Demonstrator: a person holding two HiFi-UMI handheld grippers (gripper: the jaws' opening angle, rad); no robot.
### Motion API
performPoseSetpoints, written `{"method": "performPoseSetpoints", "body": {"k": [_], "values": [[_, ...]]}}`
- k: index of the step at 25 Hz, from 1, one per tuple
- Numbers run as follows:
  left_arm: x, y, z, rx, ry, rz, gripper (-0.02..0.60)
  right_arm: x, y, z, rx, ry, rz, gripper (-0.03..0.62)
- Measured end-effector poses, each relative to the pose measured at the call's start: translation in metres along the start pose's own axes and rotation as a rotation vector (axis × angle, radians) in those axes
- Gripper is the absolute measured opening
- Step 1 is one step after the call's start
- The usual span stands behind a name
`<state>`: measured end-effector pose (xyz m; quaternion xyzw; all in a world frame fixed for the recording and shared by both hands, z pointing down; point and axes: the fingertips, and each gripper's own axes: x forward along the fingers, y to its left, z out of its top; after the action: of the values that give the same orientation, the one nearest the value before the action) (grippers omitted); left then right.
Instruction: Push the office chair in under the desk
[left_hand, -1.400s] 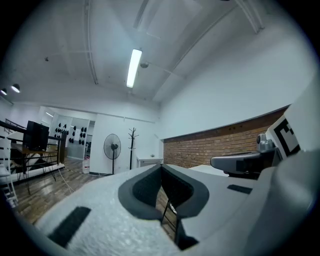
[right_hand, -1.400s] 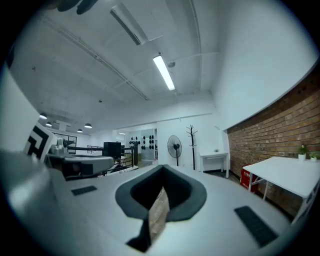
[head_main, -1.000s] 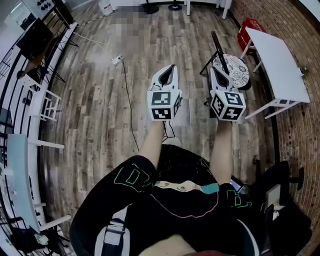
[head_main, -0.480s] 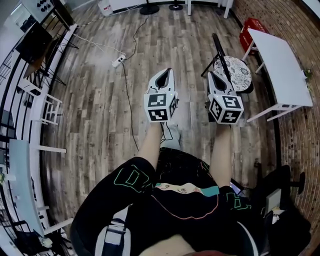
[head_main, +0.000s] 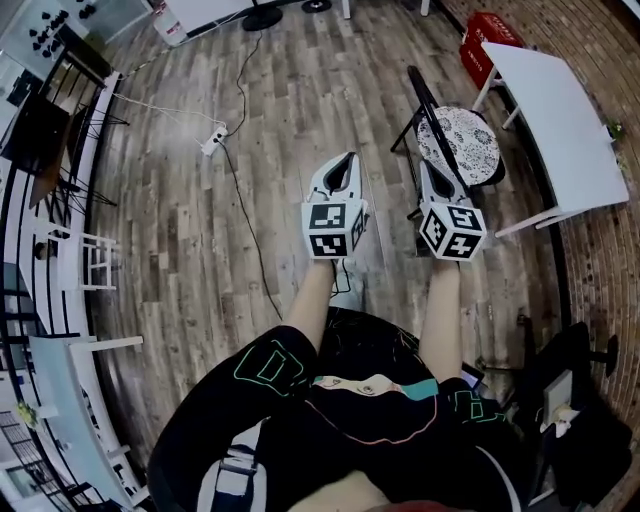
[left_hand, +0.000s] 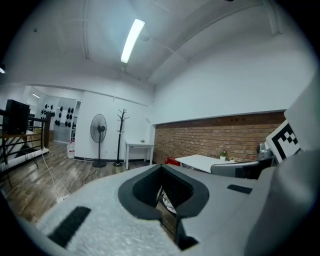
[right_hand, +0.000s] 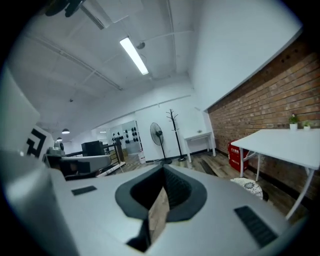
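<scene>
The office chair (head_main: 457, 143) has a round patterned seat and a thin black backrest (head_main: 432, 110); it stands on the wood floor left of the white desk (head_main: 555, 115), outside it. My right gripper (head_main: 430, 166) is shut and empty, and its tip lies over the backrest in the head view; contact cannot be told. My left gripper (head_main: 345, 160) is shut and empty, over bare floor left of the chair. The right gripper view shows the right gripper (right_hand: 164, 170), the desk (right_hand: 285, 140) and the seat (right_hand: 247, 186) ahead to the right. The left gripper (left_hand: 161, 167) faces the desk (left_hand: 202, 161).
A red crate (head_main: 487, 45) sits beyond the desk by the brick wall. A power strip (head_main: 212, 140) and its cable (head_main: 245, 215) lie on the floor to the left. Black racks (head_main: 45, 130) line the left side. A fan (left_hand: 98, 131), a coat stand (left_hand: 121, 135) and a small table (left_hand: 140, 146) stand far back.
The whole floor has slid down and left in the head view as the person stepped forward. Both grippers sank a little and stayed shut. The chair now sits closer to the right gripper.
</scene>
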<state>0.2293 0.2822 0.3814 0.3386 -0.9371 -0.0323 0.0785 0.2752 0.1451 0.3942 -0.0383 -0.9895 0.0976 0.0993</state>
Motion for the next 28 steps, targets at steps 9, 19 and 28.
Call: {"method": "performPoseSetpoints", "body": {"k": [9, 19, 28], "values": [[0.067, 0.163, 0.027, -0.075, -0.036, 0.148, 0.008, 0.173, 0.095, 0.013, -0.110, 0.061, 0.205, 0.005], [0.089, 0.269, 0.017, -0.213, -0.072, 0.254, 0.008, 0.271, 0.134, 0.016, -0.217, 0.141, 0.256, 0.005], [0.113, 0.281, 0.008, -0.219, -0.052, 0.256, 0.008, 0.298, 0.124, 0.010, -0.213, 0.165, 0.262, 0.005]]}}
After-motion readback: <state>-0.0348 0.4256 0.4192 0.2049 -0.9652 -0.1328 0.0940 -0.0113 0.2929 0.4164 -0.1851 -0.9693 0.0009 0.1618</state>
